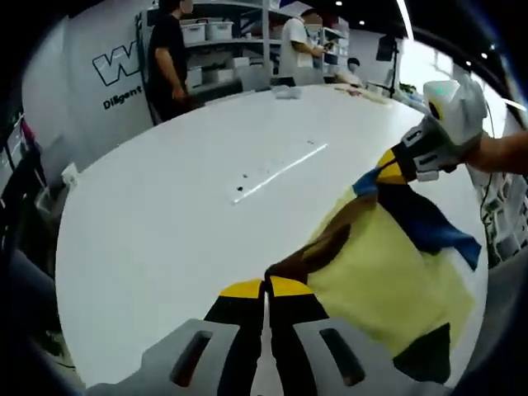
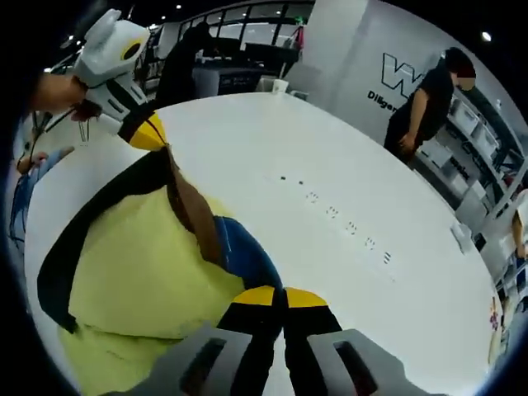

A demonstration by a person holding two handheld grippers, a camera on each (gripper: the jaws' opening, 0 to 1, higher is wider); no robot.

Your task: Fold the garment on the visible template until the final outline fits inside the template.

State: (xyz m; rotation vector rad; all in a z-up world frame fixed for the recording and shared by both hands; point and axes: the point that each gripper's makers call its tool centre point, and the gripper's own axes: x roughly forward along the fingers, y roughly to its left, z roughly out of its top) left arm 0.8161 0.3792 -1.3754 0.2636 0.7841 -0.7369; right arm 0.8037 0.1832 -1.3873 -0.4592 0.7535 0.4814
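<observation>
Left gripper (image 1: pixel 266 286): jaws clenched on garment (image 1: pixel 388 272) edge
Right gripper (image 2: pixel 280 295): jaws clenched on garment's other edge
Garment: yellow, stretched above white counter (image 1: pixel 165 214)

1. Bright, even indoor light falls on the white table (image 1: pixel 165 214), with ceiling strip lights (image 1: pixel 404 16) glowing overhead.
2. A long pale streak of glare (image 1: pixel 280 172) crosses the tabletop in the left gripper view.
3. Shadows are soft and faint.
4. Fisheye distortion bends the table's edge and the background shelving (image 1: pixel 219 33).
5. The people in the background (image 2: pixel 421 103) appear slightly soft.
</observation>
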